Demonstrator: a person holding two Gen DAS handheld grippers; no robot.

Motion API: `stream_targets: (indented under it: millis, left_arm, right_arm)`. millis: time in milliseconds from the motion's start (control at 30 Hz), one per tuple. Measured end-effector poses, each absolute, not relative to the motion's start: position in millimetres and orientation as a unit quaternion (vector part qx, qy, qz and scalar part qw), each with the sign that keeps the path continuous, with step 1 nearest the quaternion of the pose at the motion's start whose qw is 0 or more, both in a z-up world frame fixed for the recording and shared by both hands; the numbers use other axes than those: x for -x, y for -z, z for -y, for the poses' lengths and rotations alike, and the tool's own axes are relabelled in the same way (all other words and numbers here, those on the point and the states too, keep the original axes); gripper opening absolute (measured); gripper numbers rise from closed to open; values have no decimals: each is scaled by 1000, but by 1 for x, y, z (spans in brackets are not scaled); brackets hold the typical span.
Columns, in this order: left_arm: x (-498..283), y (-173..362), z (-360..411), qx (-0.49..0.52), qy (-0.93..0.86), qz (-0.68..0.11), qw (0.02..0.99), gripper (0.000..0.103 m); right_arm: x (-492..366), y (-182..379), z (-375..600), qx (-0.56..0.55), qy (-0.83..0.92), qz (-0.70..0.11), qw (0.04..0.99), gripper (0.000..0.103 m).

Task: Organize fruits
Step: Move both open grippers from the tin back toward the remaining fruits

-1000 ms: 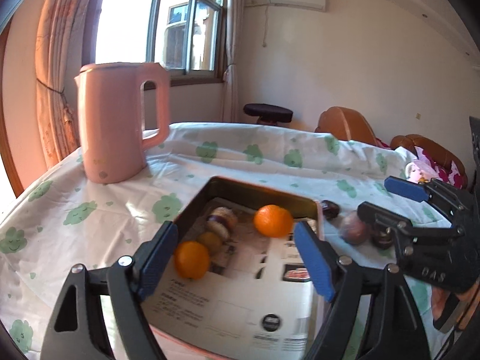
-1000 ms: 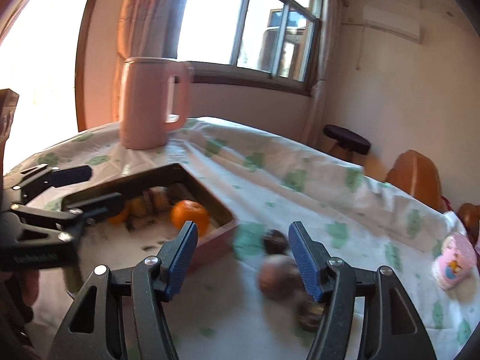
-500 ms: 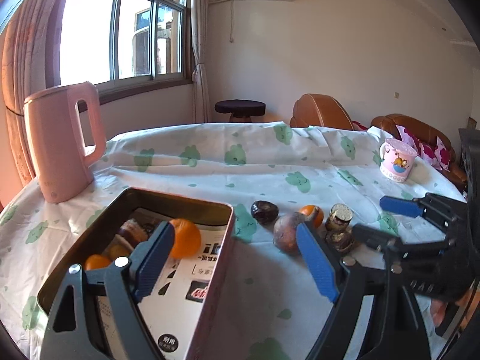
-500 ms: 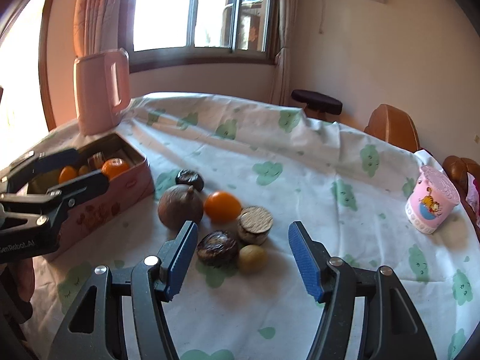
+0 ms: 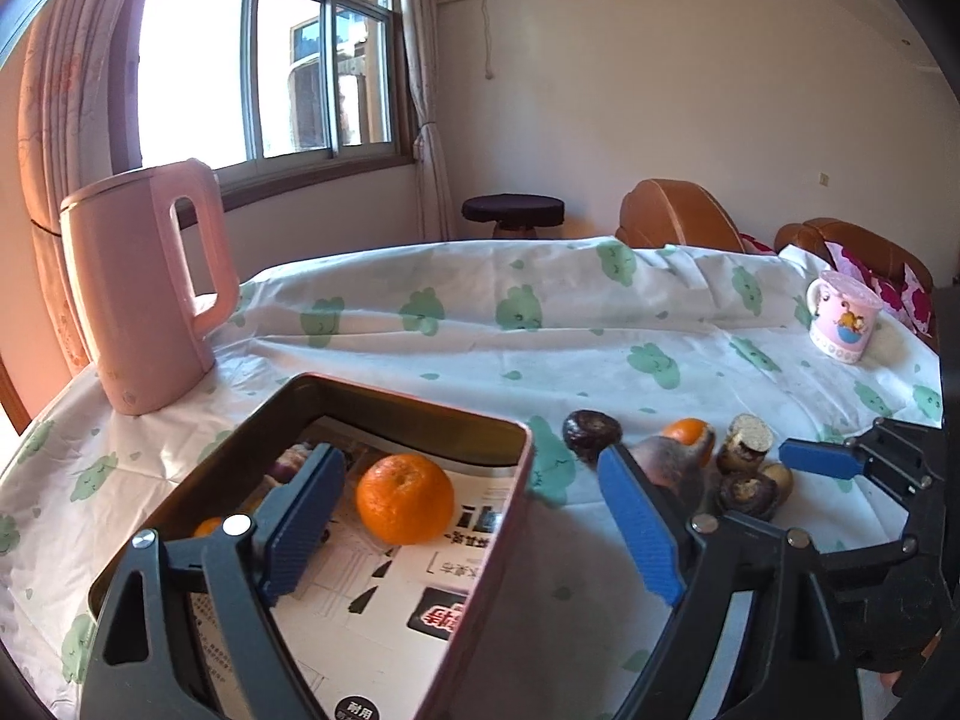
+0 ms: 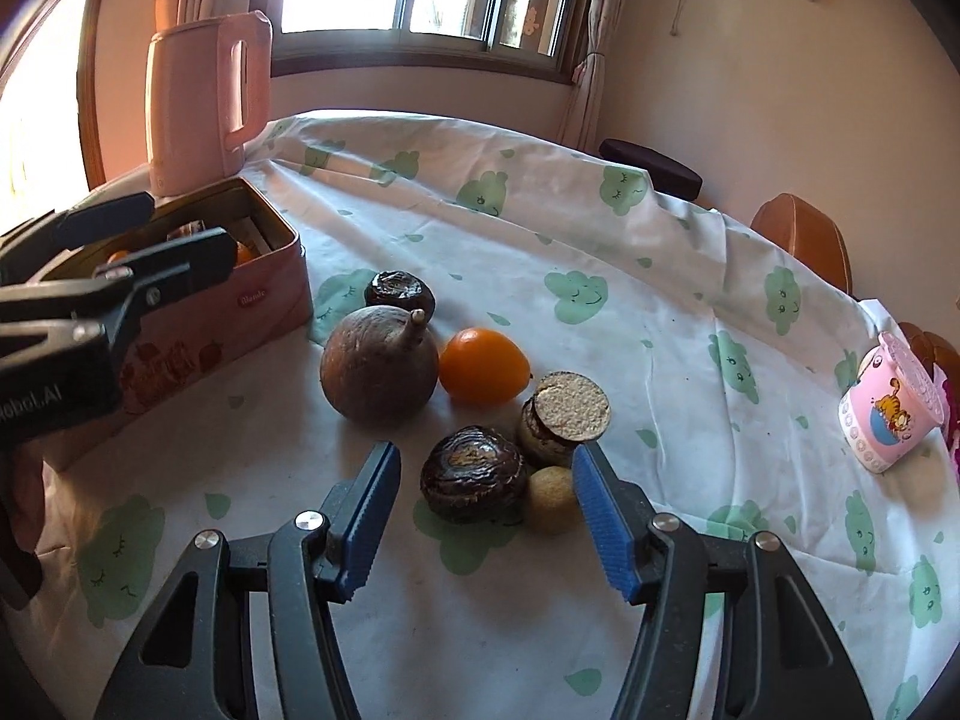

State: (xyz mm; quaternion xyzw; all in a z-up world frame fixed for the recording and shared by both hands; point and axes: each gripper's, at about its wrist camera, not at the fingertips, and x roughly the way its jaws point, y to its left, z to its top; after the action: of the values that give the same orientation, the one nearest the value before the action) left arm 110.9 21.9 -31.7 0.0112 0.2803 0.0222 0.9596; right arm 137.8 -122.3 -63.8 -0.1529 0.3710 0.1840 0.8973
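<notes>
A pink tin box point(image 5: 498, 516) point(image 6: 198, 330) holds an orange point(image 5: 405, 507) and other fruit, partly hidden. My left gripper point(image 5: 474, 522) is open and empty over the box's right rim. On the cloth lie a big brown round fruit point(image 6: 379, 363), an orange fruit point(image 6: 483, 366), two dark wrinkled fruits point(image 6: 399, 291) point(image 6: 474, 474), a cut brown piece point(image 6: 564, 417) and a small yellow fruit point(image 6: 552, 498). My right gripper point(image 6: 483, 525) is open and empty just before the nearer dark fruit.
A pink kettle point(image 5: 141, 288) point(image 6: 204, 102) stands behind the box. A pink cartoon mug point(image 6: 891, 417) point(image 5: 840, 315) stands at the far right. The table wears a white cloth with green prints point(image 6: 570, 294). Chairs and a stool stand behind.
Both grippers swung right from the box toward the loose fruit. The right gripper has come closer to the fruit pile, the left has settled over the box's right rim. Both stayed open.
</notes>
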Motion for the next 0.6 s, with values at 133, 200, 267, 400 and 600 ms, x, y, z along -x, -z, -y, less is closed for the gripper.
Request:
stream_targets:
  millis: [133,200,267,400,600]
  left_arm:
    - [-113,31,-29,-3,-24,-285,958,89]
    - [-111,30,-26,-7,-18,-284,958,89]
    - [-108,28,-22,-7,-8,-282,959,89]
    - [-108,23,-9,-7,17,-285,958,89]
    - [-113,27,5,-13,41,-300,953,89]
  right_arm:
    - [-142,65,118,171,-171,-371,897,57]
    - [-139,65,115,185,-171,-366,896,56]
    - [-133,64,113,200,-176,-359,895,55]
    - [-126,64,109,224,-180,-354,890,55]
    - [-140,65,124,197,-171,-367,893,50]
